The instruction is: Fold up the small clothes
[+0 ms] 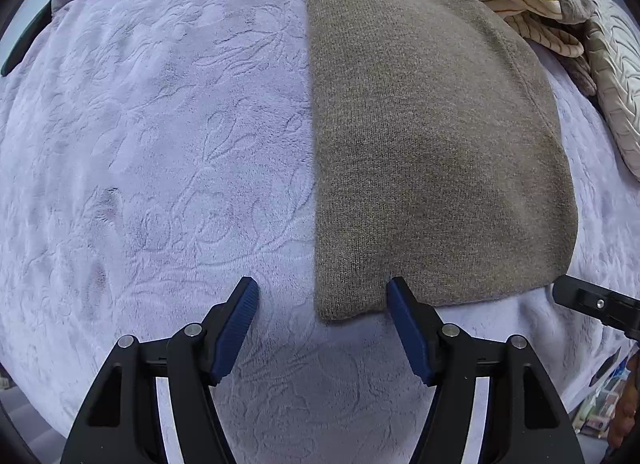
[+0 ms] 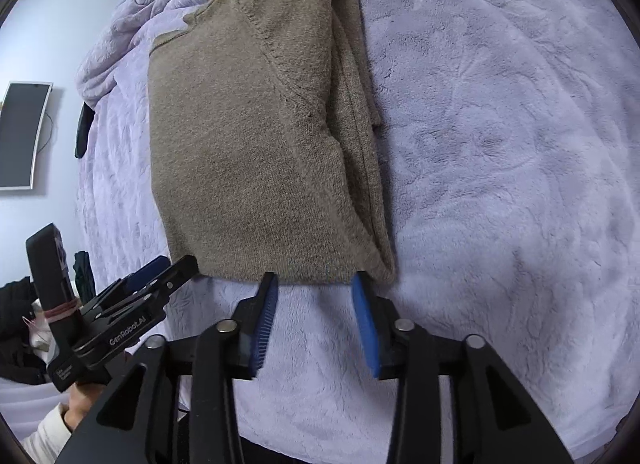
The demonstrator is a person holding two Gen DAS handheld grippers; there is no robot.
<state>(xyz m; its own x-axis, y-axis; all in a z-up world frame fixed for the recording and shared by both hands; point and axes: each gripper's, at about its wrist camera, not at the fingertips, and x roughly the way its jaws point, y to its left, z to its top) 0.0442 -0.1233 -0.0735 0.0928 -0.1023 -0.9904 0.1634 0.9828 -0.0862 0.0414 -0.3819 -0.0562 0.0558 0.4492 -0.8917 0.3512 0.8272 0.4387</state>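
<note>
We see one folded olive-brown knit garment [image 1: 432, 152]

It lies flat on the lilac embossed blanket [image 1: 160, 144], folded lengthwise into a long panel, one seam curving across its top layer, edges stacked along its right side, hem toward us.

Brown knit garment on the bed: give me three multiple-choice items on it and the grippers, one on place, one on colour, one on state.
1. Where does the brown knit garment lie?
A. on a lavender blanket
B. on a wooden floor
C. in a basket

2. What colour are the pads of the left gripper?
A. red
B. blue
C. white

3. How is the right gripper?
A. clamped on the garment
B. holding a hanger
C. open at the garment's near edge

Answers: 1 A, blanket surrounds it; 2 B, both pads blue; 3 C, jaws apart, nothing pinched.
</note>
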